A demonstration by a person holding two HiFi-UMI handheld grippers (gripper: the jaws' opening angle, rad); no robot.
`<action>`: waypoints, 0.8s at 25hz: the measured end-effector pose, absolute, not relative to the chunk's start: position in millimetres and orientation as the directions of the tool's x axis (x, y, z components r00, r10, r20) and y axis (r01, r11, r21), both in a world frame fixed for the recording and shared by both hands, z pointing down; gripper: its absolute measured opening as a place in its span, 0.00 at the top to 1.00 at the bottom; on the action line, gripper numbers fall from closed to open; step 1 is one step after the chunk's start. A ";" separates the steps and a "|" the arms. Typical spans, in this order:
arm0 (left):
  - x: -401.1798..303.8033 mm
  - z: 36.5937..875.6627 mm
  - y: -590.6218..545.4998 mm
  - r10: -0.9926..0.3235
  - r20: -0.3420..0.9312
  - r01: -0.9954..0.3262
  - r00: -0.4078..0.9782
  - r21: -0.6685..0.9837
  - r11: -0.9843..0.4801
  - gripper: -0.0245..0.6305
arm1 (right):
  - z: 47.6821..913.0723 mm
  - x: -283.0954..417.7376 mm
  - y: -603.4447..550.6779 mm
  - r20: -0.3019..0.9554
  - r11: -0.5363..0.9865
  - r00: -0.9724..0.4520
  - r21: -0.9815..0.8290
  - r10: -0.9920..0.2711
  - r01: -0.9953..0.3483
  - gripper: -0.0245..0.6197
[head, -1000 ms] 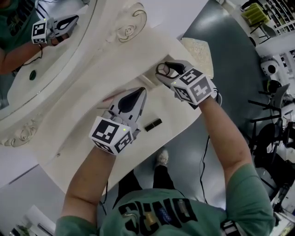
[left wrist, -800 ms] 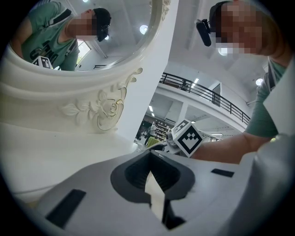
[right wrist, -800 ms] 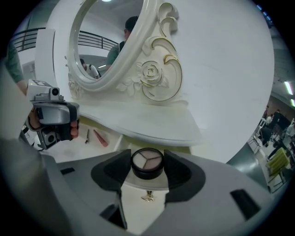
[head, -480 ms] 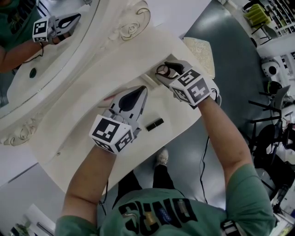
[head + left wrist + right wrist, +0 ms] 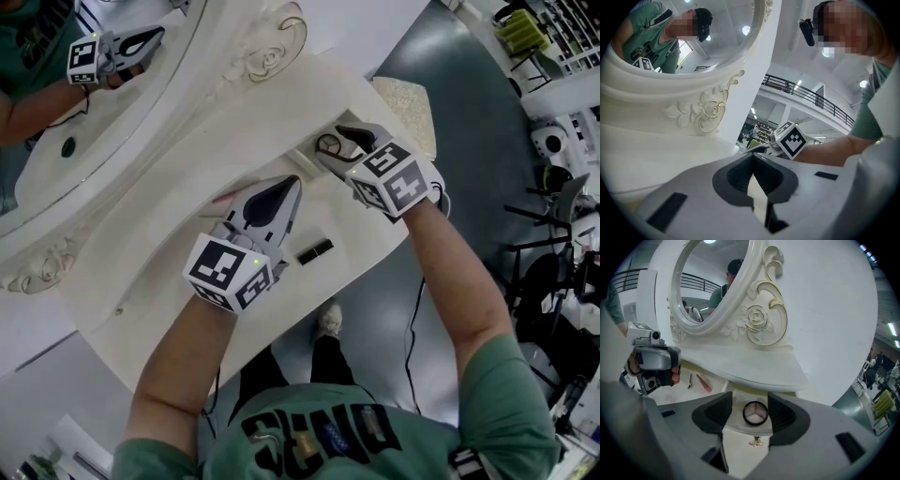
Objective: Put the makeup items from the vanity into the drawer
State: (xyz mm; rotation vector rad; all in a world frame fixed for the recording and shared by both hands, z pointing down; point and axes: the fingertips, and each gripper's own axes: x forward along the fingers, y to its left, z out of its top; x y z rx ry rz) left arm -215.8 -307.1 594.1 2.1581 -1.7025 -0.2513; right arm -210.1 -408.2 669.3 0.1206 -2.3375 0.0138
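A round black-rimmed compact [image 5: 755, 413] with pink pans lies in the open drawer [image 5: 740, 427] under the vanity top. My right gripper [image 5: 751, 399] hangs over it. Its jaws are opening, and the compact sits between them without touching the pads. In the head view the compact [image 5: 328, 143] shows between the tips of the right gripper [image 5: 331, 147]. My left gripper [image 5: 289, 184] rests over the vanity top [image 5: 169, 253], shut and holding nothing. A black lipstick tube [image 5: 314, 251] lies near the front edge. A pink pencil [image 5: 703, 383] lies on the top beside the left gripper [image 5: 651, 364].
An oval mirror [image 5: 712, 282] in a carved cream frame stands at the back of the vanity. The drawer front carries a small gold pull [image 5: 755, 442]. A thin dark stick [image 5: 689, 380] lies beside the pencil. A cream stool [image 5: 405, 108] stands at the right, on grey floor.
The right gripper's jaws have spread a little around the compact, which now lies in the drawer. The left gripper has hardly moved.
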 end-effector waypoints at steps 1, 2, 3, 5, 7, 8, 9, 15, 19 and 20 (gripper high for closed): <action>-215.4 594.2 -307.0 -0.964 0.091 -0.896 0.250 0.400 -0.195 0.96 | 669.3 -209.1 -408.0 0.718 0.995 -0.691 0.028 -0.084 -0.092 0.58; -214.9 594.4 -306.8 -0.964 0.089 -0.895 0.250 0.401 -0.195 0.96 | 669.4 -207.9 -407.9 0.717 0.995 -0.691 0.029 -0.085 -0.093 0.58; -214.1 594.8 -306.5 -0.964 0.087 -0.895 0.250 0.400 -0.196 0.96 | 669.6 -206.7 -407.8 0.716 0.995 -0.693 0.030 -0.087 -0.094 0.58; -211.7 596.2 -305.8 -0.965 0.081 -0.895 0.249 0.400 -0.197 0.96 | 670.3 -203.9 -407.5 0.711 0.995 -0.697 0.030 -0.091 -0.099 0.58; -206.9 597.7 -304.4 -0.965 0.076 -0.893 0.249 0.403 -0.199 0.96 | 669.7 -199.8 -406.4 0.703 0.994 -0.705 0.026 -0.093 -0.106 0.58; -203.5 597.3 -303.2 -0.965 0.074 -0.892 0.251 0.404 -0.202 0.96 | 667.6 -197.4 -405.2 0.698 0.994 -0.710 0.021 -0.094 -0.110 0.58; -199.9 595.0 -301.4 -0.964 0.072 -0.891 0.255 0.404 -0.205 0.96 | 663.2 -195.1 -403.3 0.689 0.993 -0.718 0.016 -0.094 -0.115 0.58; -185.4 544.4 -281.5 -0.960 0.066 -0.890 0.270 0.397 -0.223 0.96 | 593.1 -174.8 -377.8 0.606 0.988 -0.791 -0.046 -0.087 -0.144 0.61; -167.7 507.7 -261.1 -0.958 0.063 -0.889 0.278 0.395 -0.232 0.96 | 541.0 -141.7 -353.9 0.537 0.984 -0.838 -0.076 -0.094 -0.159 0.66; -163.0 498.0 -256.6 -0.958 0.064 -0.893 0.281 0.383 -0.237 0.96 | 526.9 -133.7 -348.5 0.519 0.984 -0.849 -0.074 -0.099 -0.160 0.68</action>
